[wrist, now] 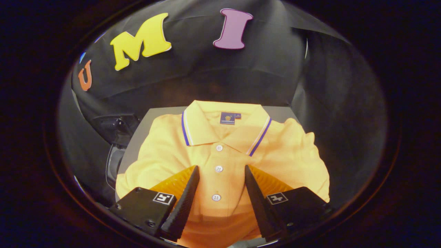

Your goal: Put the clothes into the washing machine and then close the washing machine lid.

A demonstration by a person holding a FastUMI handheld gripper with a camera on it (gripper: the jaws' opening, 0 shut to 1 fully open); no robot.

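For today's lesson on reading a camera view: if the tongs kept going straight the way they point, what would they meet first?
Most likely the yellow polo shirt: its button placket lies between the open tongs, with its collar just beyond. Depth is unclear, so the fingers may already be touching the fabric.

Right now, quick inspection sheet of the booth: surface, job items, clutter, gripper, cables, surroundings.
Surface: grey tabletop, bare strip showing behind the shirt.
Job's things: yellow polo shirt lies flat, collar away from the gripper, button placket between the fingers.
Clutter: dark device beside the shirt; cannot tell what it is.
Gripper: gripper open above the shirt's chest, fingers either side of the buttons; contact cannot be told.
Cables: nothing seen.
Surroundings: black cloth wall behind and at the sides.
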